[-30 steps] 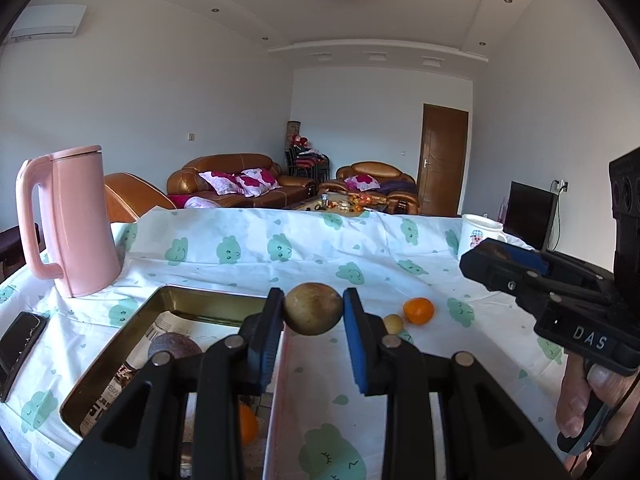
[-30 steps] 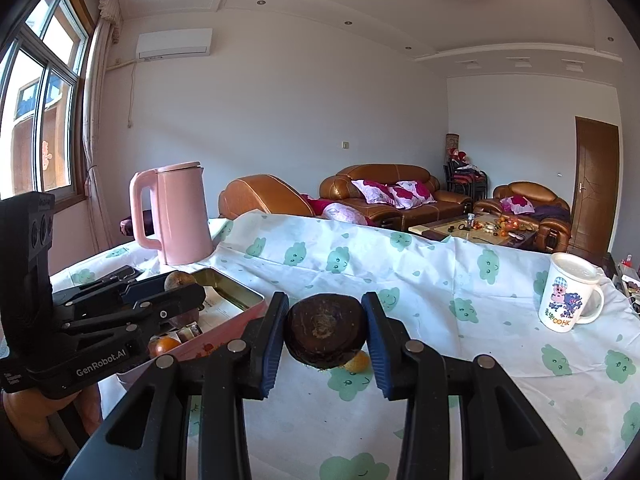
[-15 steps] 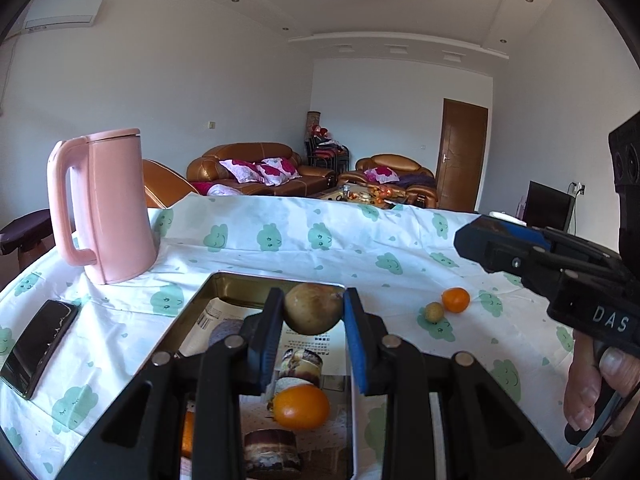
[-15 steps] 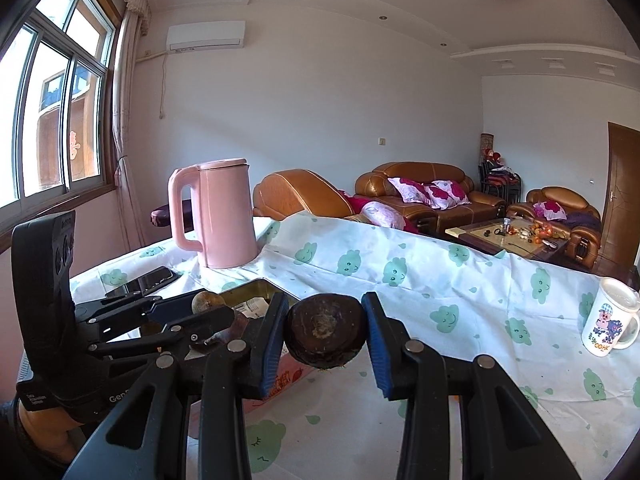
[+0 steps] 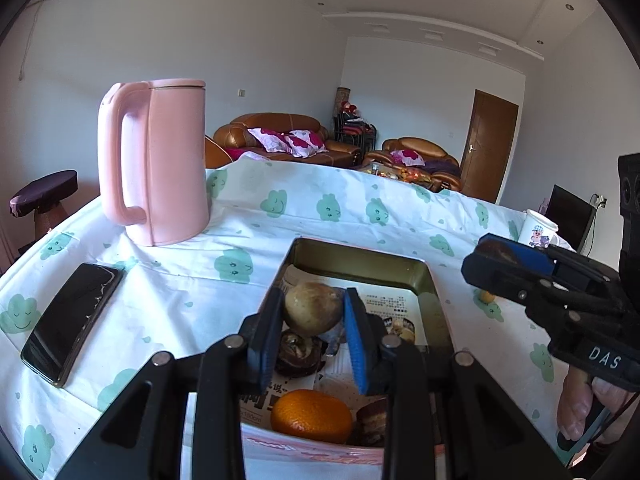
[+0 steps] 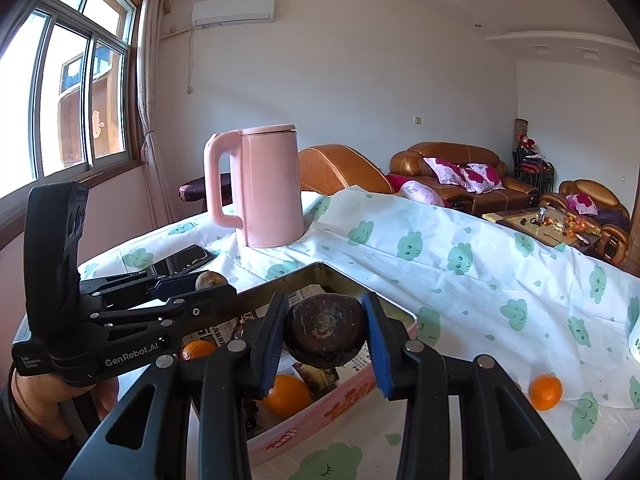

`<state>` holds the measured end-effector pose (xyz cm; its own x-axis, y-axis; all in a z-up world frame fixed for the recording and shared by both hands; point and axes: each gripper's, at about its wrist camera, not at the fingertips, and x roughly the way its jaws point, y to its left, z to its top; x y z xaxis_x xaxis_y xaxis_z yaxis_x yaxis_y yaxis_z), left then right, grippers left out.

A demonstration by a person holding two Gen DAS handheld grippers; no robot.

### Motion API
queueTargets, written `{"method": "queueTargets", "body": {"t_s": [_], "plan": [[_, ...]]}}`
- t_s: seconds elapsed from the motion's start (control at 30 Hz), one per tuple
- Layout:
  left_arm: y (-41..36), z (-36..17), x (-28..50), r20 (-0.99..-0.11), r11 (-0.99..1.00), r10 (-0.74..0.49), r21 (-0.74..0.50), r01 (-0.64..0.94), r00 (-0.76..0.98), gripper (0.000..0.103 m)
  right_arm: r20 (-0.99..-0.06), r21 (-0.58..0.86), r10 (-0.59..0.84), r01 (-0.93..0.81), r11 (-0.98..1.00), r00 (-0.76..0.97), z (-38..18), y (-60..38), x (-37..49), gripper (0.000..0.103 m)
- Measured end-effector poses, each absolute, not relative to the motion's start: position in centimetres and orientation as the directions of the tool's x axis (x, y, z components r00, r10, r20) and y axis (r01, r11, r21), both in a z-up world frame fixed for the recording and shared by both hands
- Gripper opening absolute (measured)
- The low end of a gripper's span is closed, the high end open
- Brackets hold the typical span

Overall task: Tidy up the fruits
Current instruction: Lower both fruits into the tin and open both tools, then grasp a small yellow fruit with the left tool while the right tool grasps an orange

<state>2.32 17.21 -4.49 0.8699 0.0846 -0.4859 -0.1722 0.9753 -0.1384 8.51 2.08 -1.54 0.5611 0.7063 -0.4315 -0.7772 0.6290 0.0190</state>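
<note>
Phone (image 5: pixel 72 322): lies flat on the cloth, well to the left of the left tongs, apart from the fruit work.
Kettle (image 5: pixel 154 160): stands upright ahead and left of both tongs, beyond the tin's far-left corner; likely just parked there, out of the reach path.
Left tongs (image 5: pixel 314 322): closed on a tan fruit (image 5: pixel 312 308), pinched across its middle between the blue pads. They hover over the tin's middle, seemingly so the fruit can drop among the others, not on the cloth.
Tin (image 5: pixel 360 254): open, paper-lined, directly below and ahead of the left tongs. An orange (image 5: pixel 312 416) lies in its near end, under the left tongs, with dark fruits beside and beyond it.
Right tongs (image 6: pixel 324 334): gripping a dark fruit (image 6: pixel 326 336), broad face toward the camera, jaws on its two sides. In the left view they sit to the right of the left tongs, near the tin's right wall; whether past the rim I cannot tell. Holding off to that side probably keeps the two tools from colliding over one tin.
Loose orange (image 6: pixel 545 392): on the cloth to the right of the right tongs, outside the tin and not yet collected.
Mug (image 5: pixel 536 232): far right, beyond the right tongs, clear of the tin.
Step in hand: a judgement, but both fruits look ready to be lowered and released into the tin, left one first.
</note>
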Motion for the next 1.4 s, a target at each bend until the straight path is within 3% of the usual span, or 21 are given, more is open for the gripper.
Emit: {"method": "queueTargets", "body": {"t_s": [0.6,0.7,0.77,0.83,0.93,1.1,1.23,1.4], "plan": [[18.8,-6.4,2.6,-0.561,0.973,0.070,-0.143,-0.180,0.825,0.033,-0.590,0.059,0.684,-0.823,0.565,0.428,-5.9,7.4,9.5,0.040],[18.4,-6.0,2.3,-0.551,0.975,0.082,-0.126,-0.181,0.830,0.044,-0.582,0.069,0.694,-0.825,0.561,0.424,-5.8,7.0,9.5,0.042],[18.4,-5.6,1.9,-0.536,0.974,0.104,-0.117,-0.196,0.838,0.064,-0.571,0.069,0.696,-0.820,0.569,0.435,-5.4,6.0,9.4,0.045],[18.3,-5.1,1.4,-0.510,0.971,0.105,-0.133,-0.199,0.854,0.074,-0.555,0.049,0.692,-0.813,0.581,0.461,-5.0,4.3,9.2,0.051],[17.5,-4.4,1.2,-0.485,0.972,0.104,-0.137,-0.193,0.869,0.084,-0.546,0.003,0.654,-0.779,0.627,0.523,-4.7,0.8,9.7,0.055],[14.0,-3.6,2.4,-0.469,0.984,0.048,-0.131,-0.123,0.882,0.085,-0.557,-0.016,0.515,-0.629,0.777,0.651,-4.5,-6.9,13.4,0.056],[10.2,-3.2,4.1,-0.471,0.993,0.008,-0.103,-0.064,0.882,0.094,-0.577,0.064,0.403,-0.452,0.889,0.710,-4.7,-12.8,17.3,0.056],[5.9,-3.1,6.6,-0.485,0.999,-0.017,-0.041,-0.003,0.875,0.095,-0.616,0.131,0.386,-0.393,0.910,0.687,-5.9,-15.0,20.1,0.056]]}}
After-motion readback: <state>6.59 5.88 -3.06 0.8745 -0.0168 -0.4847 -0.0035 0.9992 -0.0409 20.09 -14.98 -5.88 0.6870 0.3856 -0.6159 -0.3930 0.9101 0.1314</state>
